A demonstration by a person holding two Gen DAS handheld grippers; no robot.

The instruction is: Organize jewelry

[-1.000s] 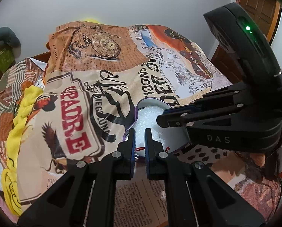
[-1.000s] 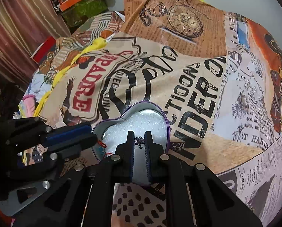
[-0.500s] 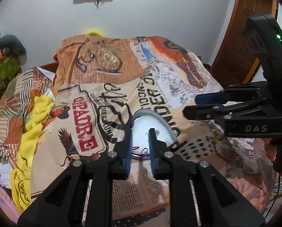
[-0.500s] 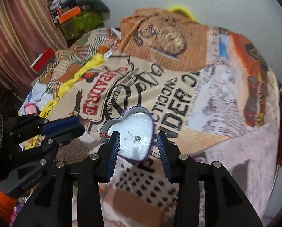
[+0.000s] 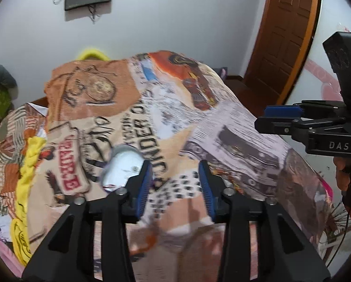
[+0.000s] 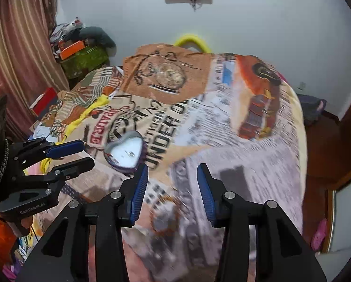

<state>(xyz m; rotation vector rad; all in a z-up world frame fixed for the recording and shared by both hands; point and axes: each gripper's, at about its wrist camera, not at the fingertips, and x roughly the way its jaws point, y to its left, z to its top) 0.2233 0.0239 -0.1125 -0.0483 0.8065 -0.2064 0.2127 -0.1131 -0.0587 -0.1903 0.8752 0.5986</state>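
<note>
A heart-shaped tin with a purple rim and white foam lining lies on the printed bedspread; a small piece of jewelry rests on the foam. The tin also shows blurred in the left wrist view. My left gripper is open and empty, raised above the bed to the right of the tin. My right gripper is open and empty, raised above the bed. A blurred brownish tangle, perhaps more jewelry, lies on the bed between its fingers.
The bedspread covers the whole bed. Yellow cloth lies at its left edge. Boxes and clutter stand by the curtain at the left. A wooden door is at the right.
Both grippers have opened wide and pulled up and back from the tin. The jewelry piece the right gripper held now lies on the foam in the tin.
</note>
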